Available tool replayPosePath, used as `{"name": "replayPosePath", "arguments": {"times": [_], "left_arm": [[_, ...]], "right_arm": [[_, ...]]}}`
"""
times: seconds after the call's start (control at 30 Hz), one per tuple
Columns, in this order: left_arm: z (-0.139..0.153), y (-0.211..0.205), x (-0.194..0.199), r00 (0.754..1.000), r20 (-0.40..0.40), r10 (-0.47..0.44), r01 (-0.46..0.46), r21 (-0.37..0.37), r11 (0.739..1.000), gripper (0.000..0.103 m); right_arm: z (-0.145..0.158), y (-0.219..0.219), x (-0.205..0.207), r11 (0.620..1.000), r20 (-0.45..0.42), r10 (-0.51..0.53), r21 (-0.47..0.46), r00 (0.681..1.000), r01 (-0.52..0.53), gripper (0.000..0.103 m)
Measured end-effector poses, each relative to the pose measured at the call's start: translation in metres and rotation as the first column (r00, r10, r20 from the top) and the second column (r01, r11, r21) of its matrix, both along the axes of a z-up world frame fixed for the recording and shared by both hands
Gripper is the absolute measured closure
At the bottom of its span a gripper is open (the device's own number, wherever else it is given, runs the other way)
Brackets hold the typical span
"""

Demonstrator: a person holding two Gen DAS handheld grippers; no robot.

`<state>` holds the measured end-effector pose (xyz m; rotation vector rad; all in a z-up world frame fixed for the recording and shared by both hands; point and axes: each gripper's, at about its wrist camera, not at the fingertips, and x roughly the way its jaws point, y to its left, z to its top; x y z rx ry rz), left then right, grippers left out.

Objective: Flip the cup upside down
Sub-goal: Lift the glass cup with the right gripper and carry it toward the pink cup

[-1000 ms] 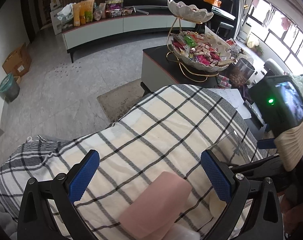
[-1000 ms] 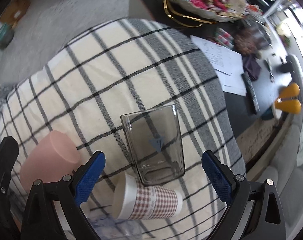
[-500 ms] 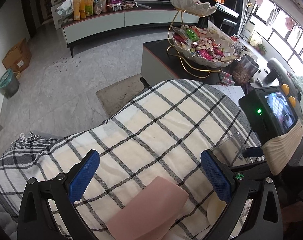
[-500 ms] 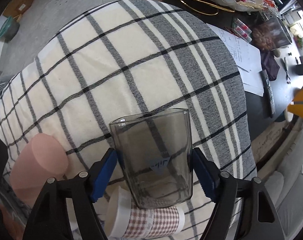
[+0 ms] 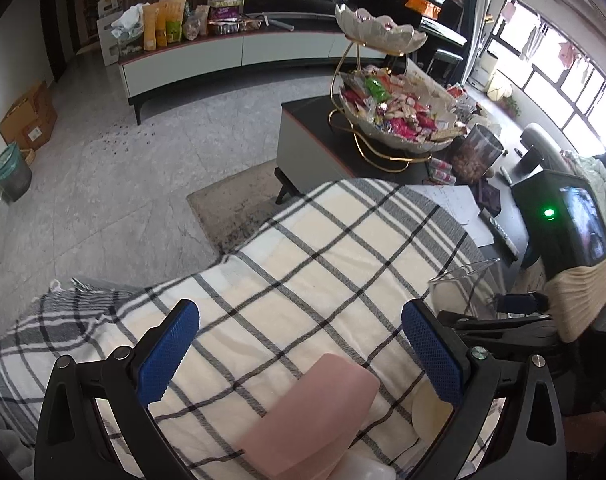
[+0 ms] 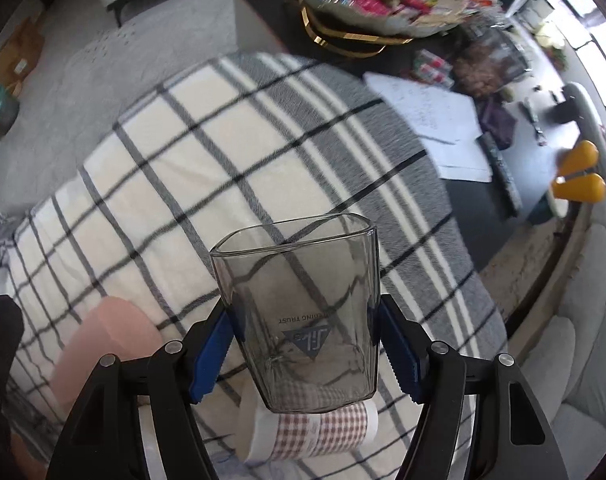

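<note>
Cup (image 6: 299, 312), smoky clear plastic with squared sides, clamped low on its body between the blue pads (image 6: 209, 360) of the right gripper (image 6: 303, 354), mouth pointing away from the camera, printed logo reading upside down.

Held above a plaid blanket (image 6: 207, 152), with a checked paper cup (image 6: 315, 432) lying on its side directly beneath the base and a pink cup (image 6: 103, 348) lying on the blanket off to the left. Seen from the left wrist as a clear rim (image 5: 463, 276) just past the right-hand blue pad, above the black arms of the other tool. Left gripper (image 5: 301, 354) spread wide with nothing between its fingers, poised over the blanket with the pink cup's side low in the gap. Tiered snack bowl (image 5: 387, 116) on a dark table beyond the blanket.
</note>
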<state>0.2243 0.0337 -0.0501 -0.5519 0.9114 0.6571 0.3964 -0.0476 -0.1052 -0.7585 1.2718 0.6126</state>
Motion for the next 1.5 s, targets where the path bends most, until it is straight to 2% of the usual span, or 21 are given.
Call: {"name": "replayPosePath", "arguments": {"times": [0.13,0.27,0.37,0.5,0.67,0.8,0.93,1.0,1.13,1.27,1.37,1.5], "left_arm": [[0.018,0.007,-0.016,0.999,0.032,-0.021,0.020,0.021,1.000,0.000],[0.037,0.016,-0.036,0.994,0.062,-0.086,0.083,0.052,0.995,0.000],[0.052,0.018,-0.054,0.982,0.088,-0.167,0.158,0.099,0.982,0.000],[0.070,0.013,-0.082,0.947,0.111,-0.300,0.275,0.199,0.941,0.000],[0.081,0.017,-0.123,0.896,0.140,-0.421,0.371,0.283,0.884,0.000],[0.080,0.023,-0.158,0.848,0.134,-0.512,0.449,0.333,0.829,0.000],[0.070,0.027,-0.180,0.800,0.123,-0.587,0.527,0.323,0.786,0.000],[0.062,0.033,-0.189,0.785,0.120,-0.608,0.550,0.319,0.772,0.000],[0.048,0.047,-0.198,0.773,0.111,-0.625,0.567,0.323,0.758,0.000],[0.035,0.065,-0.199,0.779,0.116,-0.616,0.561,0.309,0.768,0.000],[0.027,0.074,-0.197,0.785,0.119,-0.608,0.556,0.298,0.776,0.000],[0.016,0.085,-0.189,0.789,0.111,-0.605,0.561,0.272,0.782,0.000]], "right_arm": [[0.025,-0.009,-0.015,0.996,0.005,-0.071,0.048,0.997,0.071,0.034],[0.045,-0.024,-0.040,0.981,0.006,-0.180,0.078,0.984,0.179,0.034],[0.060,-0.038,-0.069,0.957,-0.006,-0.267,0.117,0.964,0.266,0.034],[0.069,-0.055,-0.115,0.909,-0.034,-0.378,0.175,0.925,0.378,0.034],[0.059,-0.073,-0.175,0.813,-0.129,-0.519,0.229,0.845,0.535,0.034],[0.035,-0.079,-0.218,0.709,-0.263,-0.609,0.242,0.748,0.662,0.034],[0.000,-0.075,-0.248,0.625,-0.359,-0.669,0.205,0.651,0.754,0.033],[-0.015,-0.067,-0.257,0.591,-0.392,-0.688,0.184,0.610,0.785,0.033],[-0.036,-0.048,-0.264,0.564,-0.401,-0.718,0.144,0.569,0.813,0.033],[-0.054,-0.040,-0.264,0.531,-0.411,-0.750,0.095,0.518,0.842,0.033],[-0.064,-0.036,-0.261,0.514,-0.397,-0.772,0.067,0.496,0.855,0.033],[-0.069,-0.031,-0.257,0.503,-0.368,-0.794,0.050,0.484,0.863,0.033]]}}
